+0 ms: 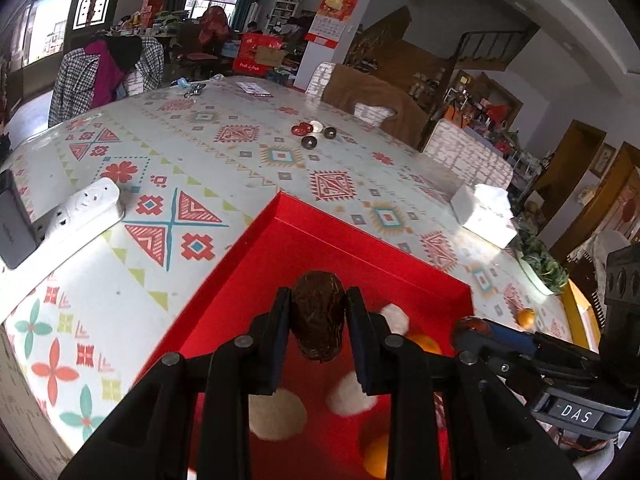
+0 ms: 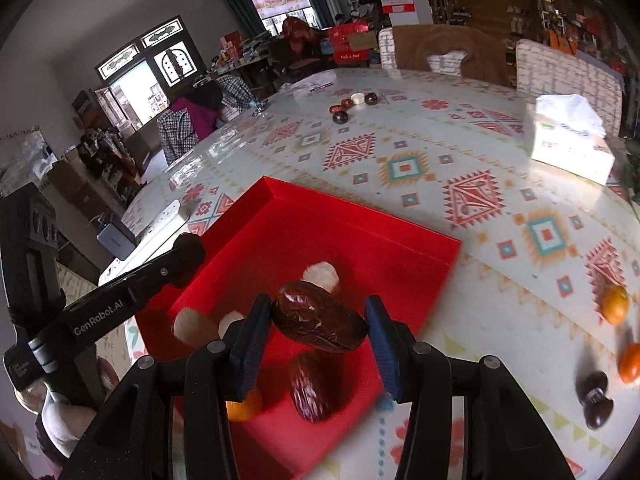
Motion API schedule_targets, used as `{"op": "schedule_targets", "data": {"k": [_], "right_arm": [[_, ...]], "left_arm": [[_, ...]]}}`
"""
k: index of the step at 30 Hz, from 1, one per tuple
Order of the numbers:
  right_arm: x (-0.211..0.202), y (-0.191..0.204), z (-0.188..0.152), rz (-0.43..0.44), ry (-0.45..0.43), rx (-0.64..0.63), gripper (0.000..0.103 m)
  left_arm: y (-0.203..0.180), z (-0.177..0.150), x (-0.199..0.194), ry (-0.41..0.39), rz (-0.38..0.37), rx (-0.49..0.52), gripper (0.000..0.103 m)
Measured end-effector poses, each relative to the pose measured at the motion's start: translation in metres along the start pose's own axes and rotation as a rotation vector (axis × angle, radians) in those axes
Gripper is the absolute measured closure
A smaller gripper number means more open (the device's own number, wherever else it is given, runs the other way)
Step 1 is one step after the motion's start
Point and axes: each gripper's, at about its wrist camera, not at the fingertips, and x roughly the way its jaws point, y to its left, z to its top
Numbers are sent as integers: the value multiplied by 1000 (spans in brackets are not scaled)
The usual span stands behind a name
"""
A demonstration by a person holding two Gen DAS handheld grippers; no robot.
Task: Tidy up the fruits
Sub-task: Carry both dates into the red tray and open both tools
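Glistening wrinkled brown date

Both wrist views look steeply down, close over the red tray, sharing the patterned table.

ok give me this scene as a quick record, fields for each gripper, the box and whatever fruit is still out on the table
left gripper: shut on a dark wrinkled date, over the red box
right gripper: shut on a glossy brown date, held crosswise, over the box
in box: white puffy pieces, small oranges, another date
loose on table: two small oranges, right of the box
table: patterned cover
also on table: tissue box
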Motion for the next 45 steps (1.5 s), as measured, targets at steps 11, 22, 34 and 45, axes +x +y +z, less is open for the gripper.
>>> {"op": "schedule_targets", "data": {"k": [11, 22, 34, 45], "right_arm": [[42, -13, 21, -19, 50, 60, 51], [60, -19, 26, -26, 64, 75, 51], [60, -18, 24, -85, 38, 41, 50], [31, -22, 22, -26, -19, 87, 37]], "left_arm": [[11, 9, 30, 66, 22, 5, 76], [16, 11, 43, 99, 33, -1, 76], [9, 11, 32, 59, 34, 4, 55], [-13, 6, -14, -17, -18, 16, 44]]}}
